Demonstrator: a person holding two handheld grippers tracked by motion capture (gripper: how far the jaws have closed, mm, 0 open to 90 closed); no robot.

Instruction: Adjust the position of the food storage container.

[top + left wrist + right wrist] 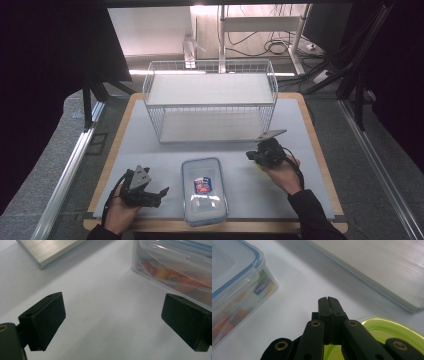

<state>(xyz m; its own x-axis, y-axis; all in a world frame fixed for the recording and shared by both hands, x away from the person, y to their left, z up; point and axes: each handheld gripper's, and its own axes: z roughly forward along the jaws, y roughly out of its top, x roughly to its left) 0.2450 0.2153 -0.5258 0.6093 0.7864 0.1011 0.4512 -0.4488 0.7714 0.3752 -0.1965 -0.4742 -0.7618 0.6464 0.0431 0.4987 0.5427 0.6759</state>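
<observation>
A white wire basket (210,100) stands at the 12 o'clock side of the bench (300,130), with a clear lidded food container (203,191) near the 6 o'clock edge between the two hands. The left gripper (159,194), at 9 o'clock of the container, rests with its jaws wide apart and nothing between them. The right gripper (250,155), at 2 o'clock of it, has its jaws pressed together over a green-rimmed lid (392,327).

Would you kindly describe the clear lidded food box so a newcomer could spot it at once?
Start at the white wire basket at the table's far side. In front of it, near the front edge, lies the clear food box. Its blue-edged lid, small label and colourful contents set it apart.
</observation>
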